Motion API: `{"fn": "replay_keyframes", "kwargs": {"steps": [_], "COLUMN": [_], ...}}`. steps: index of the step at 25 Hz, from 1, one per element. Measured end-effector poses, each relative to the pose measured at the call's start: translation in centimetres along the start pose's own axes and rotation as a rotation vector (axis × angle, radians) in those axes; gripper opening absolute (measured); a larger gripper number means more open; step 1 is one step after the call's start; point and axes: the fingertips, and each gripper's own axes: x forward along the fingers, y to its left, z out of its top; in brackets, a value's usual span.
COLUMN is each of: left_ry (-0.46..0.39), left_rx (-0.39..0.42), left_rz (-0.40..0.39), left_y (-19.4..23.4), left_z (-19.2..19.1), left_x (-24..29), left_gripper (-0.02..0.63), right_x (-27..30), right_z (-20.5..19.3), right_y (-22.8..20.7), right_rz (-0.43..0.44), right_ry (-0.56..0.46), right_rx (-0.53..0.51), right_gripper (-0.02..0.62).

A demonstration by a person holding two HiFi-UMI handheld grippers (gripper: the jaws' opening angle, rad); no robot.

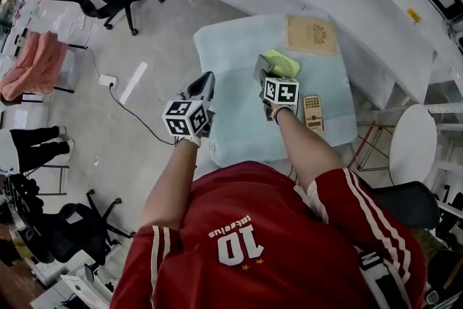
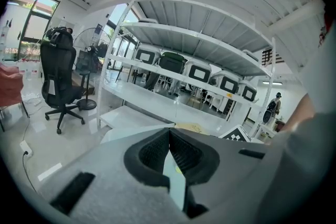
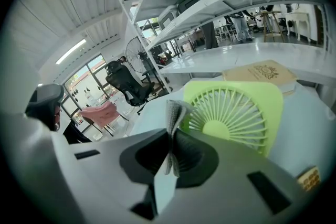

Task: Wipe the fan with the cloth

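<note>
Right gripper view shows your right gripper (image 3: 170, 136) pinching a folded grey cloth (image 3: 176, 113) just on the near side of the green fan (image 3: 236, 118) on the pale table (image 1: 239, 119). Your left gripper (image 2: 169, 136), jaws pressed together on nothing, hangs left of the fan.

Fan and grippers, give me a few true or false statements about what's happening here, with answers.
1. The right gripper is shut on the cloth. True.
2. The fan is pink. False: it is light green.
3. The left gripper holds the fan. False: its jaws are together with nothing between them.
4. A tan book lies just beyond the fan, farther from the person. True.
</note>
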Motion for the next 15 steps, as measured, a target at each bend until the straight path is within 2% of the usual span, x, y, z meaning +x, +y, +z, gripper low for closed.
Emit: {"fn": "replay_keyframes", "kwargs": {"steps": [5, 15], "left_ry": [-0.019, -0.012], "left_rx": [-0.028, -0.025], "left_rz": [0.003, -0.009], "left_y": [0.2, -0.3], "left_z": [0.4, 0.4], "left_x": [-0.1, 0.3], "left_gripper": [0.006, 0.006], "right_x": [0.1, -0.3], "right_z": [0.2, -0.1], "right_y": [-0.2, -1.2], "right_rz": [-0.003, -0.024], "right_ry": [-0.010, 0.001], "right_rx": [0.013, 0.036], "right_gripper": [0.023, 0.023]}}
